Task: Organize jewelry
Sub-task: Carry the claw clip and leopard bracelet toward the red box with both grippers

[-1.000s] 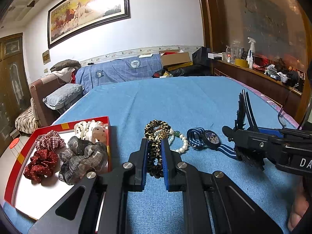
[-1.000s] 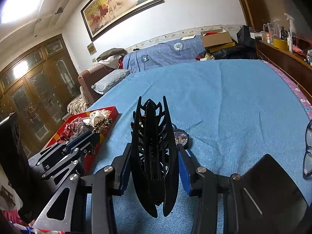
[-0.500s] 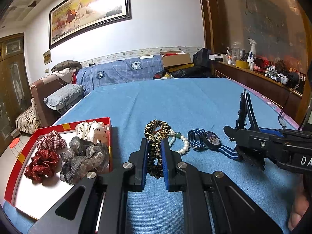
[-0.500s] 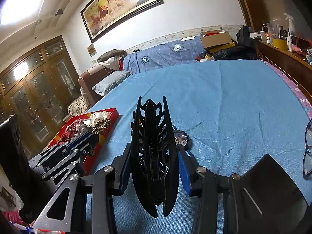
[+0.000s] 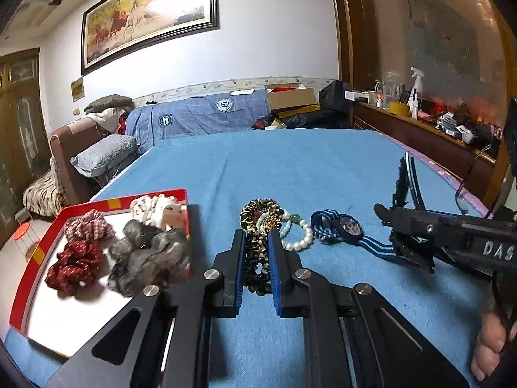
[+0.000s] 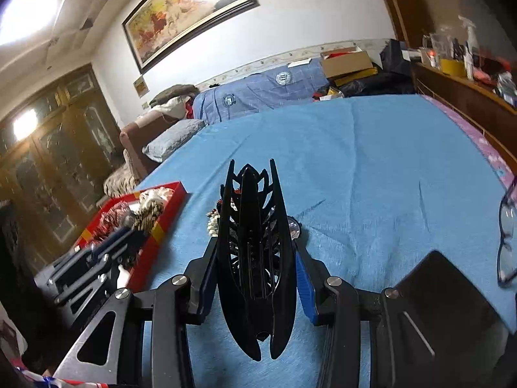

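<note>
My left gripper (image 5: 257,245) rests low on the blue bedspread, shut on a leopard-print scrunchie (image 5: 258,220) that runs between its blue pads. A pearl bracelet (image 5: 299,241) lies just right of it, touching the scrunchie. Further right lies a watch (image 5: 349,226) with a blue striped strap. My right gripper (image 6: 255,249) is shut on a black hair claw clip (image 6: 255,258), held upright above the bed. From the left wrist view that clip (image 5: 405,190) stands at the right, in the right gripper (image 5: 387,218).
A red tray (image 5: 155,194) with a white floor sits left of the left gripper. It holds a dark red scrunchie (image 5: 74,265), a plaid one (image 5: 89,229), a grey one (image 5: 148,255) and a white dotted one (image 5: 158,207). Eyeglasses (image 6: 507,226) lie at the bed's right edge.
</note>
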